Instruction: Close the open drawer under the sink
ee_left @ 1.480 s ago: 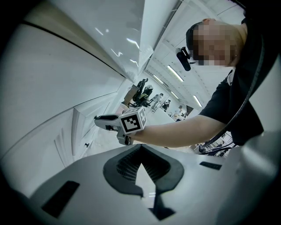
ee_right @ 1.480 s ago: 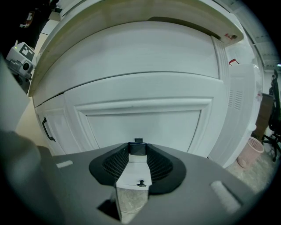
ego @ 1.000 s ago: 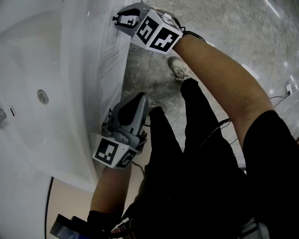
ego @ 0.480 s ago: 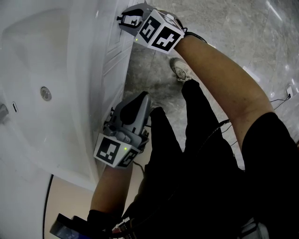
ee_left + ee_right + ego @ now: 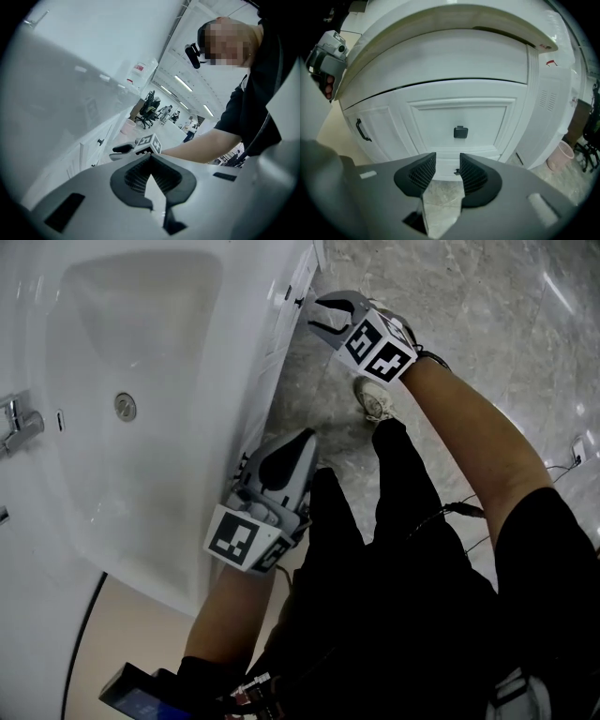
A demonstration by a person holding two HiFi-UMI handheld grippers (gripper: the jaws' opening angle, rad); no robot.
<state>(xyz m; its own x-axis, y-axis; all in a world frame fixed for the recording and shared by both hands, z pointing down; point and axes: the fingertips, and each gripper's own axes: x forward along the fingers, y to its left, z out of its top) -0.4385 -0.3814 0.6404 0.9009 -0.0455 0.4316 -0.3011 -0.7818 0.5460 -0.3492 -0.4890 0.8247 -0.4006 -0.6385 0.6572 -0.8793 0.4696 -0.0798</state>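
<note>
The white cabinet under the sink (image 5: 459, 93) fills the right gripper view. Its drawer front (image 5: 487, 124), with a square black knob (image 5: 460, 132), looks level with the cabinet face. My right gripper (image 5: 447, 161) hangs a short way off that front, aimed just below the knob; its jaws have just been opening and hold nothing. From the head view, the right gripper (image 5: 316, 317) floats beside the cabinet edge (image 5: 286, 306), not touching it. My left gripper (image 5: 305, 437) sits lower by the sink's rim, jaws shut and empty. The left gripper (image 5: 150, 156) looks along the cabinet side.
A white sink basin (image 5: 56, 343) with a tap (image 5: 19, 423) lies at the left. A cabinet door with a black handle (image 5: 362, 130) is left of the drawer. The person's legs and a shoe (image 5: 375, 399) stand on the marble floor. A pink bin (image 5: 561, 155) sits at the far right.
The right gripper has come away from the cabinet face, with its jaws spread wider. The left gripper has risen a little. The head view has swung, showing more of the sink.
</note>
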